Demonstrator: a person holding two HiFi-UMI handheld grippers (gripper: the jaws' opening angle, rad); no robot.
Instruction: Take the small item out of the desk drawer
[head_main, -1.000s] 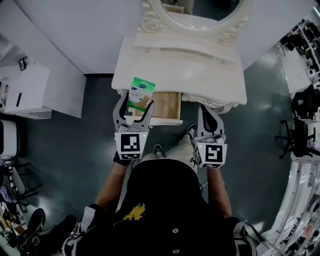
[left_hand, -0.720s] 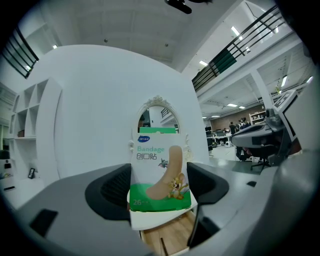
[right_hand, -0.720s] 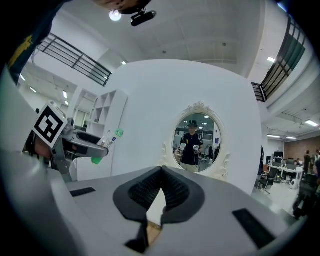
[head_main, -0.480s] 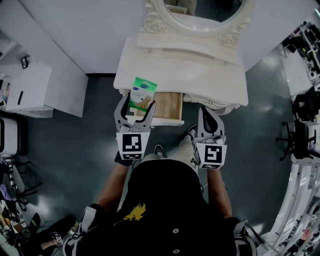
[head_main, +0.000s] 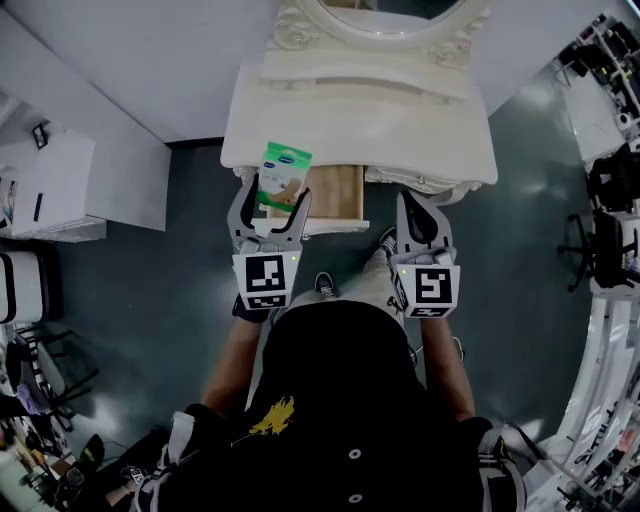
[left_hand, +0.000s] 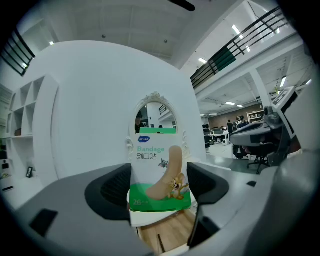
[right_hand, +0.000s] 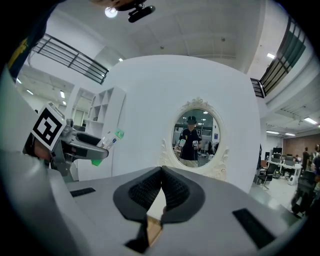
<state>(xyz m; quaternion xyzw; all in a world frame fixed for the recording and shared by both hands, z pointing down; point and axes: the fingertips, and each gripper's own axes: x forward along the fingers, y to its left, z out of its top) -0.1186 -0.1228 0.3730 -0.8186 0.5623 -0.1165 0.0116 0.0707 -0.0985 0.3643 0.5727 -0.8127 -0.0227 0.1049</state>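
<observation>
My left gripper (head_main: 270, 206) is shut on a green and white bandage packet (head_main: 279, 178), holding it upright above the left part of the open wooden drawer (head_main: 335, 195) of the white dressing table (head_main: 440, 130). In the left gripper view the packet (left_hand: 158, 172) stands between both pads, with the drawer's wood floor (left_hand: 167, 237) below it. My right gripper (head_main: 420, 222) is shut and empty, level, just in front of the table's right front edge. The right gripper view shows its pads (right_hand: 161, 192) pressed together, and the left gripper with the packet (right_hand: 100, 147) off to the left.
An oval mirror (right_hand: 195, 139) in an ornate frame stands at the back of the table against a white wall. A white cabinet (head_main: 50, 185) sits to the left. A black office chair (head_main: 600, 260) and cluttered shelving stand at the right. My legs and shoes (head_main: 322, 285) are under the drawer.
Only the head view has shifted a little; both grippers keep their places and the packet stays held over the drawer.
</observation>
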